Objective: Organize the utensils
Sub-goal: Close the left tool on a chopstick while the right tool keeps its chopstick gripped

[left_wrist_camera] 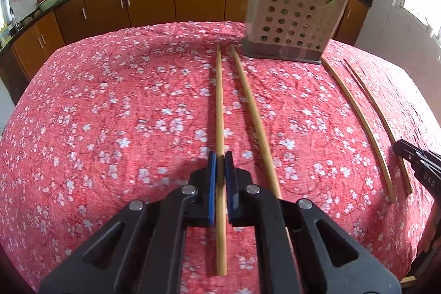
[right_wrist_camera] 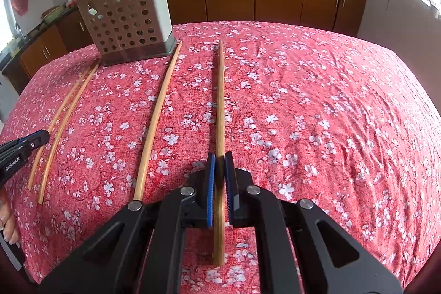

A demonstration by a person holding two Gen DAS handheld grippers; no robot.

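Left gripper (left_wrist_camera: 219, 156): closed on one chopstick (left_wrist_camera: 219, 106), clamped near its thick end.
Right gripper (right_wrist_camera: 219, 157): closed likewise on another chopstick (right_wrist_camera: 220, 101).
Handling: light, stiff, smooth wood is judged likely to pivot; a mid-length grip is advised.
Loose chopsticks (left_wrist_camera: 252, 112): left lying on the tablecloth (left_wrist_camera: 110, 101).
Holder (left_wrist_camera: 295, 15): seen upright at the far edge, sticks already inside.

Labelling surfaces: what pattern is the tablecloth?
Red tablecloth with small white blossoms; clearest in the right wrist view.
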